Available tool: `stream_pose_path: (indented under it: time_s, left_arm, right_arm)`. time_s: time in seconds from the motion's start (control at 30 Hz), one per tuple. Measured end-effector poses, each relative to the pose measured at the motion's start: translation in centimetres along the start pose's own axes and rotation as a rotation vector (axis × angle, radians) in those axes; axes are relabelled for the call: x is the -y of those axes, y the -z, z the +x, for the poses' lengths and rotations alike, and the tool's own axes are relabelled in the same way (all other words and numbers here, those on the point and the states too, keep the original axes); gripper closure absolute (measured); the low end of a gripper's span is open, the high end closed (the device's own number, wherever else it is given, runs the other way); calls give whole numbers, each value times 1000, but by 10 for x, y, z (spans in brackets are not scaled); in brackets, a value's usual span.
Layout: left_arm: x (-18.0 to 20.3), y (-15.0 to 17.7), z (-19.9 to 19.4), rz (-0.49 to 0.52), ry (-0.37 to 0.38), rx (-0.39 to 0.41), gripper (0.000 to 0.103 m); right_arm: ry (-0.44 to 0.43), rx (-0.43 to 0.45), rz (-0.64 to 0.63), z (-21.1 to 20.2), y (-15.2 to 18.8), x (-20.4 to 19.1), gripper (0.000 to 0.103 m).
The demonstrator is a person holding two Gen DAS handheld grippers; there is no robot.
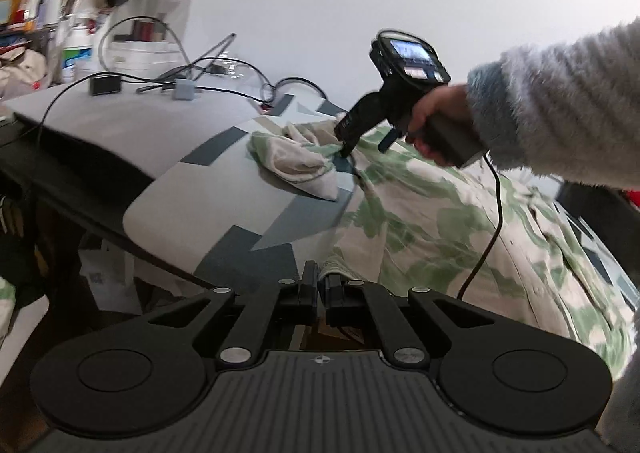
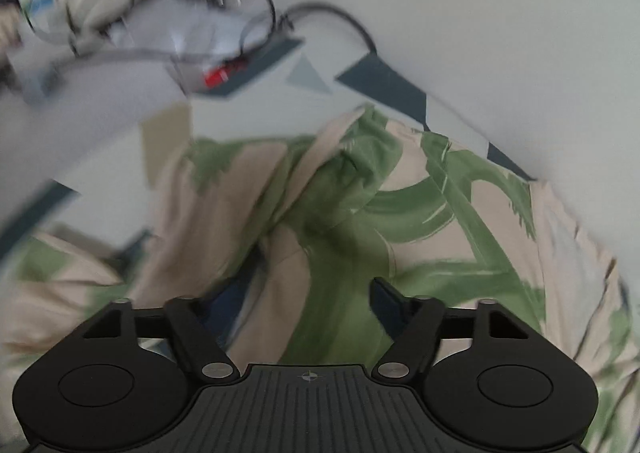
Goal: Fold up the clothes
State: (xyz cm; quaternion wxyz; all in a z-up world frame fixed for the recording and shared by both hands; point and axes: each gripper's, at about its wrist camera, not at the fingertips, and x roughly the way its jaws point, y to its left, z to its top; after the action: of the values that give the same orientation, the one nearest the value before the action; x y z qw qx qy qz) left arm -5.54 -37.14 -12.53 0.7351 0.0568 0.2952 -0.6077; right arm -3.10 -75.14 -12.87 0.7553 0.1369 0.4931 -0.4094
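Cluttered shelving and loose cables sit at about ten o'clock on the grey table (image 1: 100, 121), which wears a mat (image 1: 224, 197) patched in slate and pale blocks. Spread over that mat lies the shirt (image 1: 432, 221), cream with green brushstroke shapes. Its long axis seems to run from five o'clock toward eleven in the left wrist view, with one sleeve (image 1: 296, 161) bunched and folded at the eleven o'clock end.

Nearest me, the left gripper (image 1: 321, 285) is clamped tight on the shirt's near edge at six o'clock. Across the cloth, the right gripper (image 2: 308, 305), carried by a hand (image 1: 432, 125) in a fuzzy grey sleeve (image 1: 560, 105), stands with its jaws apart astride a raised ridge of fabric; its pads don't appear to press on it.

My worry is that the ridge looks several layers thick, so a closing pinch may grab the wrong layer and drag the fold crooked. That trailing cord (image 1: 492, 225) could also snag the cloth.
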Motion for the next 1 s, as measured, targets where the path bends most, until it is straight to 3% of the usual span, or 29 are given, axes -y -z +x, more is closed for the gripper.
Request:
stream_pose_path:
  time_s: [0.1, 0.13, 0.17, 0.2, 0.23, 0.4, 0.53, 0.67, 0.7, 0.77, 0.8, 0.83, 0.87, 0.93, 1.0]
  left_arm:
    - [-1, -1, -5, -25, -32, 23, 100]
    - [-1, -1, -6, -35, -40, 28, 100]
    - [-3, -1, -6, -50, -45, 26, 100]
    - [-5, -1, -6, -66, -50, 24, 100]
    - [-8, 0, -6, -86, -58, 20, 100]
    - [-25, 10, 3, -230, -80, -29, 100]
    - [-23, 15, 9, -206, -111, -55, 100]
    - [-23, 18, 14, -180, -134, -110, 98]
    - [-21, 17, 17, -161, -154, -147, 96]
    - [-17, 13, 16, -104, -226, -194, 69]
    - [-15, 10, 11, -77, -249, -187, 59]
    - [-13, 6, 4, -54, -262, -169, 40]
    - [-11, 0, -2, -31, -267, -149, 30]
    - [-5, -13, -12, 36, -268, -121, 27]
    - [2, -25, -14, 111, -258, -115, 24]
  right_arm:
    - [-14, 26, 52, 6, -6, 8, 53]
    - [-45, 32, 92, 7, -6, 14, 67]
    - [-86, 41, 135, 8, -4, 22, 74]
    - [-112, 53, 173, 8, -2, 28, 93]
    - [-119, 58, 203, 7, 1, 35, 99]
    - [-293, 192, 418, -6, 14, 77, 99]
    - [-301, 164, 351, 9, 7, 71, 99]
    - [-307, 157, 391, 26, 4, 63, 98]
    - [-304, 171, 392, 27, 3, 61, 95]
    - [-289, 179, 379, 22, 2, 57, 66]
    - [-266, 196, 392, 12, 5, 58, 40]
    - [-243, 213, 406, 2, 7, 60, 27]
    - [-223, 232, 420, -8, 11, 62, 26]
    - [-242, 282, 478, -34, 29, 76, 17]
    - [-244, 296, 552, -59, 59, 96, 16]
